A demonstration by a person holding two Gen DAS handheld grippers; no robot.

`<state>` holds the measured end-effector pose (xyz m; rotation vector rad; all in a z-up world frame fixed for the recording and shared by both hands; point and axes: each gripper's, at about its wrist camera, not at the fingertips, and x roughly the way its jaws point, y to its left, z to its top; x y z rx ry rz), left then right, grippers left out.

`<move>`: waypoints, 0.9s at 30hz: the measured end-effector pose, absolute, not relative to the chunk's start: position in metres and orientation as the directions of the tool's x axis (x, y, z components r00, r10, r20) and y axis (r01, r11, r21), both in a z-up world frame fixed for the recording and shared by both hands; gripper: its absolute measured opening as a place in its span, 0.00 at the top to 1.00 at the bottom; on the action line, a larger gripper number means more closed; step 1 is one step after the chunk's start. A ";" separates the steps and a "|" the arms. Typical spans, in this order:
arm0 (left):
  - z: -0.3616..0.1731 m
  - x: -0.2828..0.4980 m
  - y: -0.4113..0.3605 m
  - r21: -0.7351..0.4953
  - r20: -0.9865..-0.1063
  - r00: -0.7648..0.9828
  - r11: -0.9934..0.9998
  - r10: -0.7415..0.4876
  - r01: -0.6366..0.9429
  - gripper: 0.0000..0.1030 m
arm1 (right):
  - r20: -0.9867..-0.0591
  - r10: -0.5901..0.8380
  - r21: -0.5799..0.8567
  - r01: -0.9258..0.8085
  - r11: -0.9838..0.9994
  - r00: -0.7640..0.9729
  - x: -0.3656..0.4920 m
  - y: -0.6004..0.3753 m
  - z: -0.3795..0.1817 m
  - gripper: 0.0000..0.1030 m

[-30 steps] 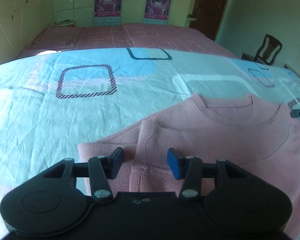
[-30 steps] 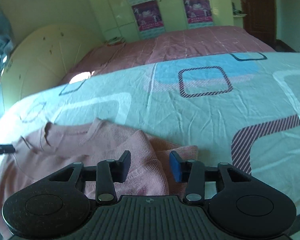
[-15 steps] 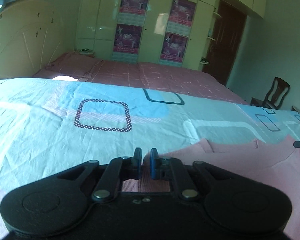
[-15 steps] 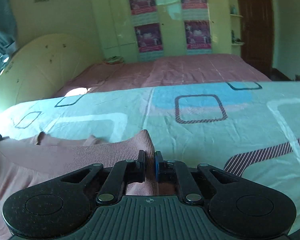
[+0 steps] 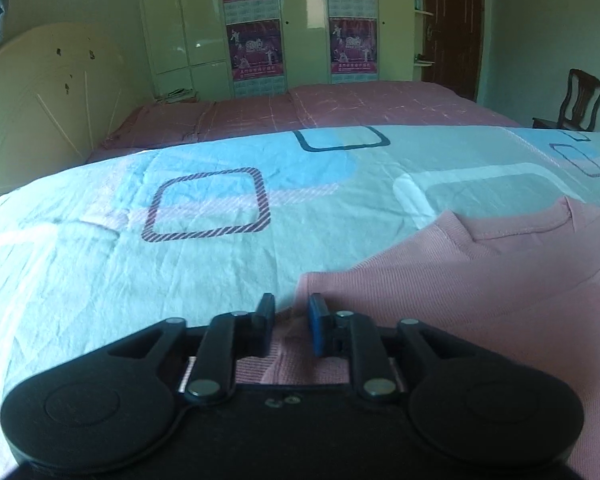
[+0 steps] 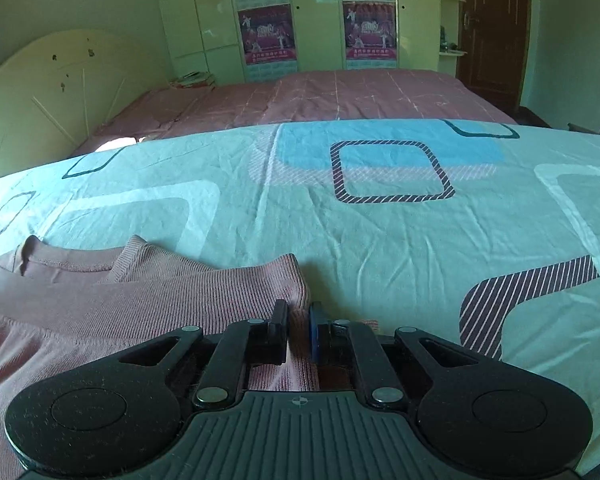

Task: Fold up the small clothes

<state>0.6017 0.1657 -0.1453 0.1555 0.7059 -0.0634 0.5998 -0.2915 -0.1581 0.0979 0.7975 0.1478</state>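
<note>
I'm angling both claws down at the pink sweater [image 5: 480, 300]. Left gripper [image 5: 290, 310] has just been opening, fabric loose between its jaws. Right gripper [image 6: 299, 314] is pinching the folded edge, jaws easing slightly.

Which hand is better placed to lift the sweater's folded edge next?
Right, probably. The right gripper has the sweater pinched between its jaws, though they have just been opening slightly. The left gripper has just been opening too; its jaws stand apart around the corner.
</note>
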 end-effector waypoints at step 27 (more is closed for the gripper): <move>-0.150 0.547 0.140 0.048 -0.680 0.723 0.977 -0.121 0.208 0.33 | -0.727 0.185 0.138 -0.124 0.983 0.661 0.560 -0.262 -0.161 0.56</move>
